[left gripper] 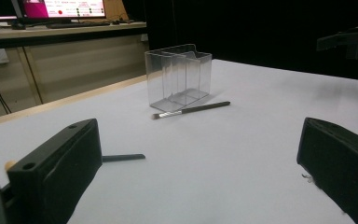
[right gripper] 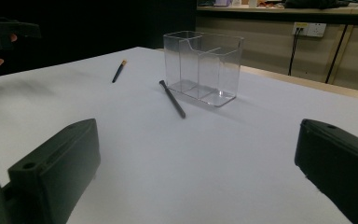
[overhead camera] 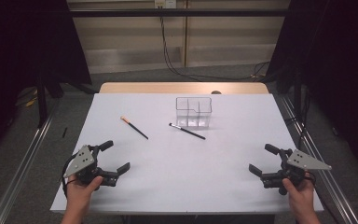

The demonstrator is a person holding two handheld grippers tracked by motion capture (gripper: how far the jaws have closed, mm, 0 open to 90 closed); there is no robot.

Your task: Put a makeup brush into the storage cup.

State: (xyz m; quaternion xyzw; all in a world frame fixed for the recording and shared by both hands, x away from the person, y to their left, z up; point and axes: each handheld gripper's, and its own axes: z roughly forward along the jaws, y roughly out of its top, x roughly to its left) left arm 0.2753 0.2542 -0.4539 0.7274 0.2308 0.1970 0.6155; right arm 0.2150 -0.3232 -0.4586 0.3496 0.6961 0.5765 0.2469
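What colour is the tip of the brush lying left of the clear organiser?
Orange-tan tip on the left brush, with a black handle; the high view shows it best.

The left gripper (overhead camera: 115,156) is held in the left hand (overhead camera: 81,186), low and level. Its jaws are spread wide apart, with nothing between them, and are pointed forward and inward toward the opposite gripper. Its grey plate is seen on top, tilted slightly outward. The forearm is brought in behind it, from below.

The right gripper (overhead camera: 263,159) is held in the right hand (overhead camera: 298,190) in a mirrored pose, low and level. Its jaws are likewise spread wide, with nothing gripped, and are pointed forward and inward. The plate is carried above and to the outside of the jaws. The two grippers are kept well apart.
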